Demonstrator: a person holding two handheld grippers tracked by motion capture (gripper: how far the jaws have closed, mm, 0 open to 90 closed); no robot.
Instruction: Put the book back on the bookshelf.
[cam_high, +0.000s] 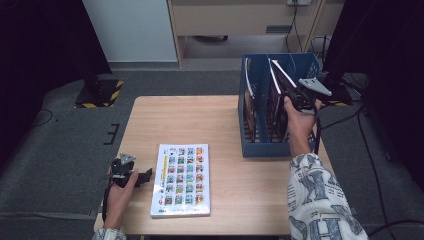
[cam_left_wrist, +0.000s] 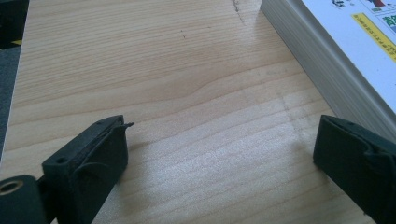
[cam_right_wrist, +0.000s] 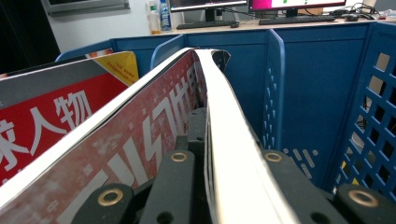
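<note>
Right gripper (cam_high: 295, 95) clamps a book (cam_right_wrist: 219, 121) inside the blue rack (cam_high: 265, 147); open left gripper (cam_high: 142, 176) likely takes the flat book (cam_high: 181, 179) next.

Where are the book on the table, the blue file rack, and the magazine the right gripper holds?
book (cam_high: 181, 180), high view, middle of its cover
file rack (cam_high: 264, 148), high view, front wall
magazine (cam_right_wrist: 224, 116), right gripper view, top edge

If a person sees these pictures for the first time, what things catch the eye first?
First, the blue file rack at the table's right side, where the right gripper is shut on a book standing inside it. Then the white picture book lying flat near the front edge, with the left gripper open beside it on the wood.
</note>
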